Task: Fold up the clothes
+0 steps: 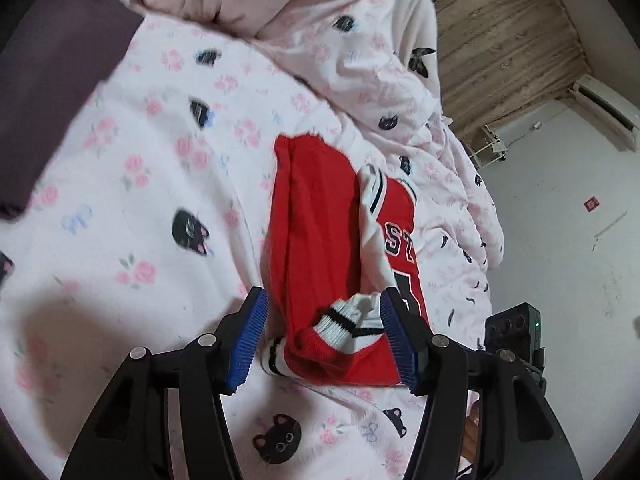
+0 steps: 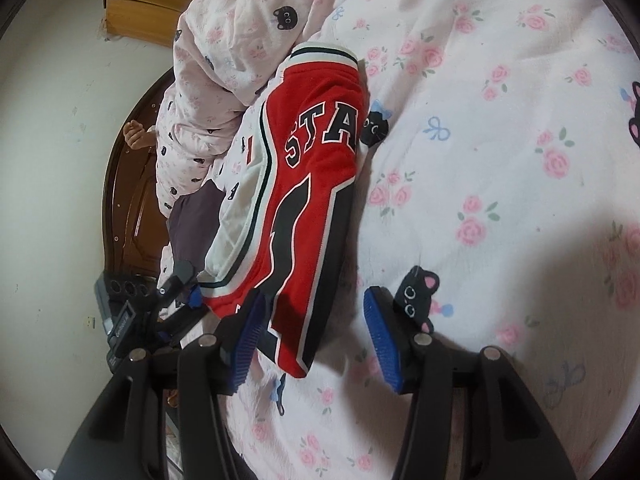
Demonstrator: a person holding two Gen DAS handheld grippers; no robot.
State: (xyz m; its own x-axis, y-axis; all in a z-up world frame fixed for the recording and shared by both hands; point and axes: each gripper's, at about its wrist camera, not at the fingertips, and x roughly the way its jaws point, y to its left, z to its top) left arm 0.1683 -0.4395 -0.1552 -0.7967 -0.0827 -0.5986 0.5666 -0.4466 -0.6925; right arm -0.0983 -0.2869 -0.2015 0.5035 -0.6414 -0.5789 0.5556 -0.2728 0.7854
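Left wrist view: both fingers parted around folded red jersey, rumpled duvet perhaps crowding behind.

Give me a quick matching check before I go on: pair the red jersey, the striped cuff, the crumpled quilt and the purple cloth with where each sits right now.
Things:
1. red jersey
2. striped cuff
3. crumpled quilt
4. purple cloth

Places:
A. bunched at the far end of the bed
B. between the left gripper's open blue pads
C. folded into a narrow strip on the flowered sheet
D. at the bed's left edge in the left wrist view

Pairs: 1-C, 2-B, 3-A, 4-D
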